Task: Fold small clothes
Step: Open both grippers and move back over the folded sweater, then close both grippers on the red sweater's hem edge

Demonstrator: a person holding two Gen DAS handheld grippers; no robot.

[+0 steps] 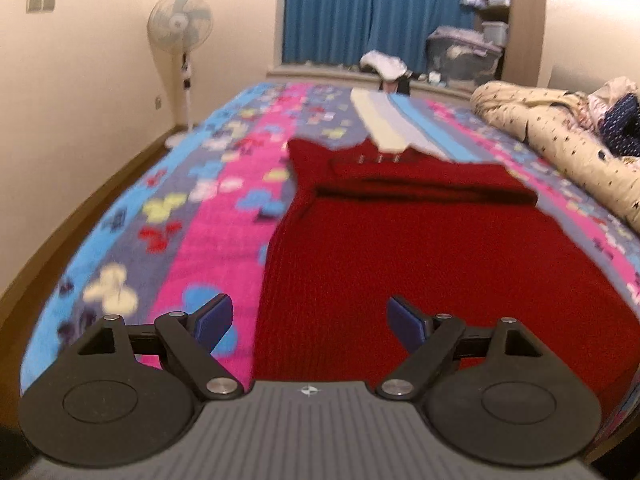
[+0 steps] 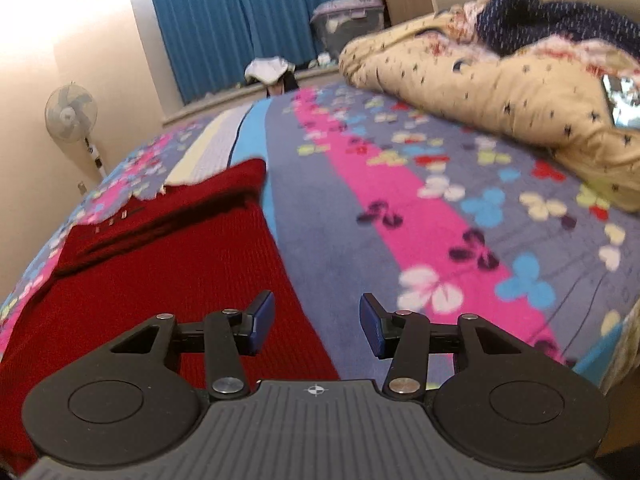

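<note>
A dark red knitted sweater [image 1: 400, 256] lies flat on the bed, its sleeves folded across the upper part. My left gripper [image 1: 310, 322] hovers wide open over the sweater's near left edge, with nothing between its blue pads. In the right wrist view the same sweater [image 2: 168, 276] fills the lower left. My right gripper [image 2: 318, 326] stands about half open above the sweater's near right edge, and nothing is held between its pads.
The bed carries a floral blanket [image 2: 420, 216] striped pink, blue and grey. A striped pale garment [image 1: 394, 124] lies beyond the sweater. A rumpled beige quilt [image 2: 500, 80] heaps at the right. A standing fan [image 1: 180, 28] is by the left wall, blue curtains [image 1: 376, 8] behind.
</note>
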